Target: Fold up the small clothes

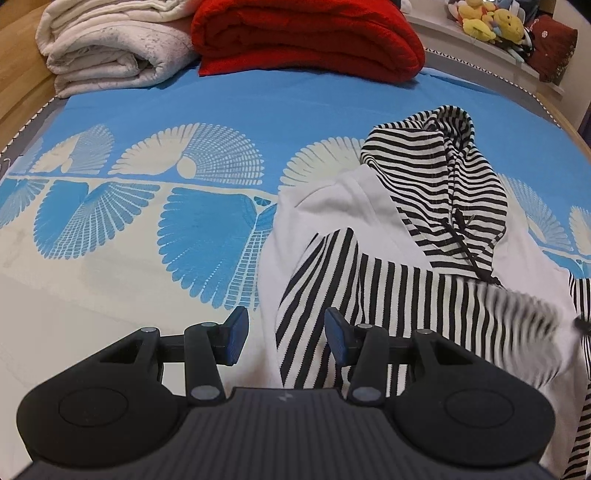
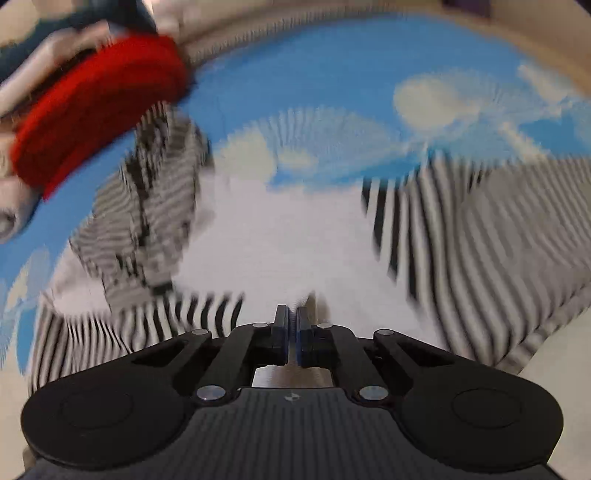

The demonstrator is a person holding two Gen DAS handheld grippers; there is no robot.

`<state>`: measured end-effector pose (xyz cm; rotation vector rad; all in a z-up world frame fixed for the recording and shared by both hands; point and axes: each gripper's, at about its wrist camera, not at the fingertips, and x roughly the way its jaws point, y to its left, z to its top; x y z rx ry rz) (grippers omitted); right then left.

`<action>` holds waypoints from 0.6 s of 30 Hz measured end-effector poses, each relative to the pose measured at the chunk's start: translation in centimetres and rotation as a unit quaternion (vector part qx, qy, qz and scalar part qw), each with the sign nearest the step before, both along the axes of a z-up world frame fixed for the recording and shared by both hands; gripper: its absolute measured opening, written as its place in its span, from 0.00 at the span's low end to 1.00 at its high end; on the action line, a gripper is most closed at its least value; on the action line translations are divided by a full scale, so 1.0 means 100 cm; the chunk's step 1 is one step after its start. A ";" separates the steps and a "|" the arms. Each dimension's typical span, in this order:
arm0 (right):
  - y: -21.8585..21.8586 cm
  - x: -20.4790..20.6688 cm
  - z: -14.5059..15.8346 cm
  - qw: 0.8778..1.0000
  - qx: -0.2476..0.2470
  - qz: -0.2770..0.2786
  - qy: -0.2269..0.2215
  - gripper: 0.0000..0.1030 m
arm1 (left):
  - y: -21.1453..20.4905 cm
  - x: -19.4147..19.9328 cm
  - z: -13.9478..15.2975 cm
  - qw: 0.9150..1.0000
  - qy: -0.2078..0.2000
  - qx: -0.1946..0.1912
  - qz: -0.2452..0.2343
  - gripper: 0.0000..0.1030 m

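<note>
A small hoodie [image 1: 380, 229] with a white body and black-and-white striped hood [image 1: 443, 166] and sleeves lies on the bed, right of centre. My left gripper [image 1: 284, 332] is open just above a striped sleeve [image 1: 314, 295], which lies under the gap between the fingers, and the pads are clear of the cloth. The right wrist view is blurred. There my right gripper [image 2: 292, 317] is shut, with the hoodie's white fabric [image 2: 266, 236] drawn up to its fingertips and pinched. The striped part at the right of the left wrist view is smeared.
The bed has a blue spread with cream fan patterns [image 1: 147, 221]. A folded white blanket [image 1: 110, 51] and a folded red blanket [image 1: 306, 37] lie at the far end. Plush toys [image 1: 491, 18] sit on a shelf at the back right.
</note>
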<state>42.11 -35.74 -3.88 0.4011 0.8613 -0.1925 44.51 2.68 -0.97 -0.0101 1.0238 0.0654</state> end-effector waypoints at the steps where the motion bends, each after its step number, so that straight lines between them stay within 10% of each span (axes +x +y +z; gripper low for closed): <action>1: -0.003 -0.004 0.011 1.000 -0.006 -0.011 -0.016 0.02 | -0.001 0.000 0.000 1.000 0.000 -0.001 -0.002 0.49; 10: -0.025 -0.008 -0.001 0.994 -0.034 -0.090 0.046 0.13 | -0.017 -0.004 -0.007 1.000 0.008 0.004 -0.024 0.49; 15: 0.002 -0.006 0.012 0.999 -0.033 0.018 0.015 0.18 | -0.022 -0.003 -0.008 1.000 0.008 0.003 -0.025 0.49; 18: 0.010 0.003 -0.020 0.991 0.006 0.076 0.108 0.37 | -0.027 -0.003 -0.008 1.000 0.009 0.002 -0.029 0.49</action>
